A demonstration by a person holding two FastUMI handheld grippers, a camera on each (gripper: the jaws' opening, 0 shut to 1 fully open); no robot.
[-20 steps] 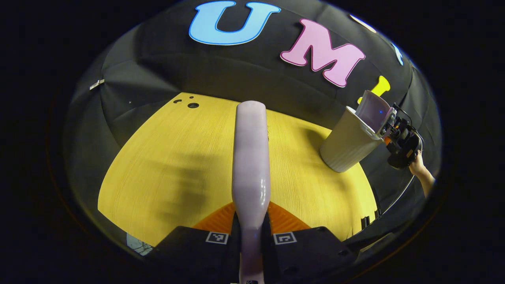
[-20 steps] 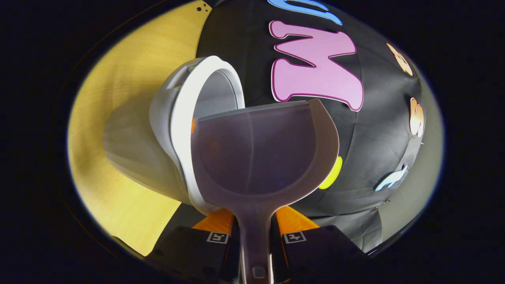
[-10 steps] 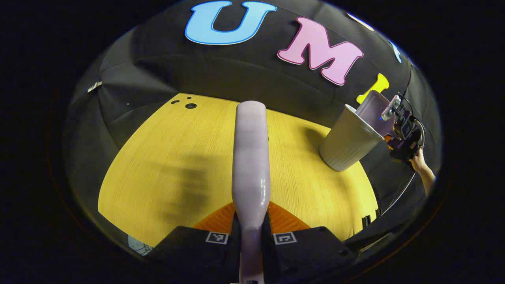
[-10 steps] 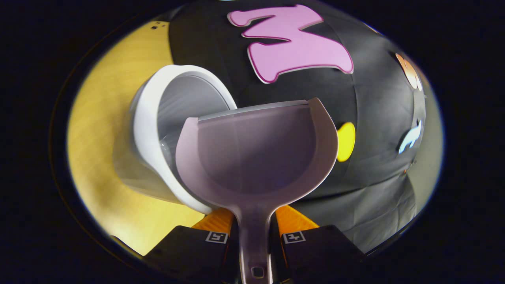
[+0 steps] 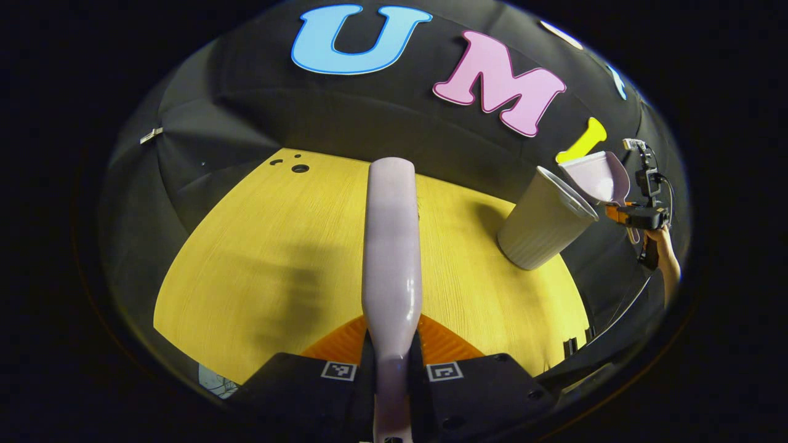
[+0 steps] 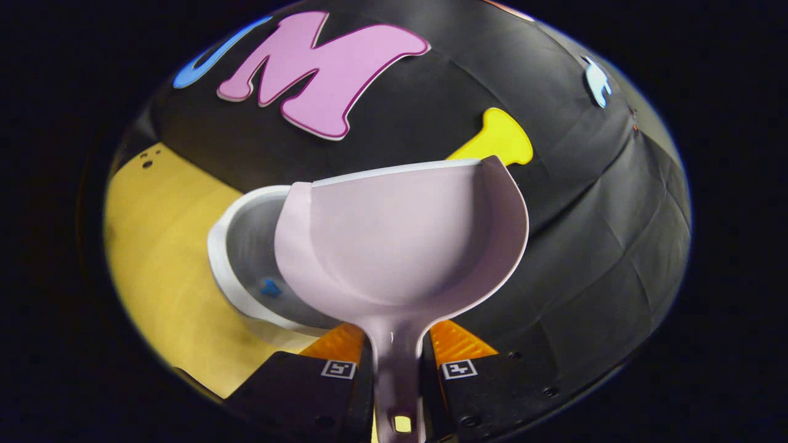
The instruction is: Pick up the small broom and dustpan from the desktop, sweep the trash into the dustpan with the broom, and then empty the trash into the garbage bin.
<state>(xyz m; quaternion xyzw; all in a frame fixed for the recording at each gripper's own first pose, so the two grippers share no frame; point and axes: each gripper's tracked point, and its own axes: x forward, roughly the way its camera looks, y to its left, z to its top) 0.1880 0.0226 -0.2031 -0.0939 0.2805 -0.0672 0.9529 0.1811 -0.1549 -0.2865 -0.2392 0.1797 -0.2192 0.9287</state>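
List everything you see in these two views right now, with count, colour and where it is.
Dustpan: one, pale lilac, looks empty, held above the bin's rim.
Garbage bin: one, off-white, on the table's far right; something small and blue lies inside.
Broom: one, pale lilac, its handle runs forward over the table.
Table: one, yellow wood grain, small holes at the far left corner.
Booth wall: black cloth, behind the table.
Left gripper: shut on the broom's handle.
Right gripper: shut on the dustpan's handle.
Hand: one, holding the right gripper, seen far right.

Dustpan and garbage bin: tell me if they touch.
Cannot tell. In the left gripper view the dustpan overlaps the garbage bin rim; no gap or contact shows plainly.
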